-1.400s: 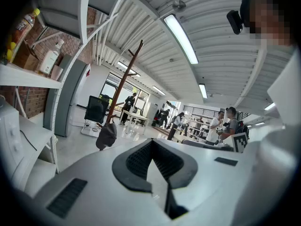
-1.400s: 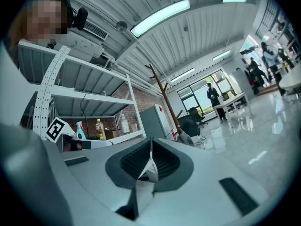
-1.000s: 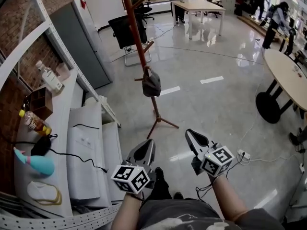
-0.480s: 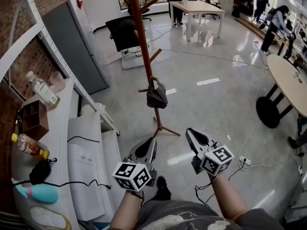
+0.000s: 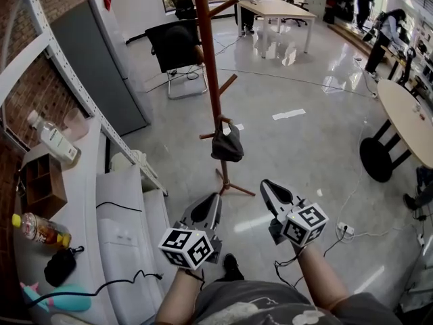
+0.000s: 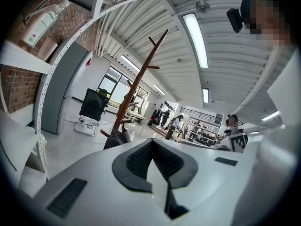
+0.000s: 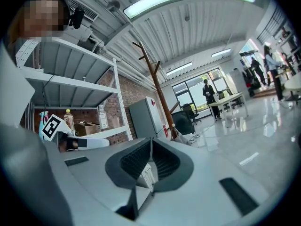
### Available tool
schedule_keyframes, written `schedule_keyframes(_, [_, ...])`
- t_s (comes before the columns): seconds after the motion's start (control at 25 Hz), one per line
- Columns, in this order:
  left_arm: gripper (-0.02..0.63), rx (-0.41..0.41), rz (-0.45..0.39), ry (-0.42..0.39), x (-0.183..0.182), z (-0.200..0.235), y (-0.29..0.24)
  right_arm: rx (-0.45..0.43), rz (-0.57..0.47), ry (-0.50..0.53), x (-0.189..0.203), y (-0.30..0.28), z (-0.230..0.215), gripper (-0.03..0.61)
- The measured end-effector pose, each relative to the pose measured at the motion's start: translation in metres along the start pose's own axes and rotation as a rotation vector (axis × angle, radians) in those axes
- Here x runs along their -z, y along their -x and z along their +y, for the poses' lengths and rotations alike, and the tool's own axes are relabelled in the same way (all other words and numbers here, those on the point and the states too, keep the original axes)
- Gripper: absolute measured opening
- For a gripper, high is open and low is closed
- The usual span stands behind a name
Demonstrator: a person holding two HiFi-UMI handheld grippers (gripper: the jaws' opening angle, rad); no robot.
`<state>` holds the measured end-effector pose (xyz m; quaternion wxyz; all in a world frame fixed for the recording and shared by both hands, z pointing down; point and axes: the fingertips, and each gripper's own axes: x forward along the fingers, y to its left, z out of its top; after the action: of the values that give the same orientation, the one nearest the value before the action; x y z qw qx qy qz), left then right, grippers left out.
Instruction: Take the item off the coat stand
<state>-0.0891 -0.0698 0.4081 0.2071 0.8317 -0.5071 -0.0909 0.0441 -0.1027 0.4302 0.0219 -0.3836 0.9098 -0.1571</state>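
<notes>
1. The item (image 5: 227, 147) is a dark grey, slumped thing, apparently a small cloth bag or cap. It hangs from a low peg (image 5: 220, 120) on the right side of the coat stand (image 5: 208, 59), a little above the stand's feet.
2. It sags under its own weight, so I judge it soft and light. It would crumple between the jaws rather than resist them. Nothing about it looks fragile or slippery.
3. The best hold is probably at the top, where the cloth gathers under the peg. From there it can be raised up and off the peg. Pinching the loose belly would likely only stretch it against the peg.
4. The stand is a thin red-brown pole on spread feet on the glossy floor (image 5: 304, 147). A sideways tug could rock it, so lifting seems safer than pulling.
5. The left gripper (image 5: 215, 197) is near, with its jaws pressed together on nothing. In its own view the item (image 6: 117, 139) shows just past the tips.
6. The right gripper (image 5: 264, 183) is beside it, its jaws likewise closed and empty. Both are well short of the item.
7. A white shelf (image 5: 91, 147) with a bottle (image 5: 51, 137) runs along the left. A black chair (image 5: 174, 46) stands far behind the stand, and a round desk (image 5: 406, 114) is on the right.
</notes>
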Motion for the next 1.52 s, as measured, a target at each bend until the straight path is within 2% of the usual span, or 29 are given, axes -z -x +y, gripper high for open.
schedule_keyframes(0.84, [0.006,0.024,0.008,0.032,-0.021,0.059,-0.034,0.035,0.013,0.003,-0.004,-0.077,-0.009,0.018])
schedule_keyframes(1.2, [0.006,0.014,0.024,0.029,-0.02,0.071,-0.056,0.026,-0.038,-0.015,-0.011,-0.096,-0.033,0.018])
schedule_keyframes(1.52, [0.006,0.006,0.022,0.023,-0.029,0.089,-0.089,0.045,-0.005,0.03,-0.01,-0.129,-0.063,0.018])
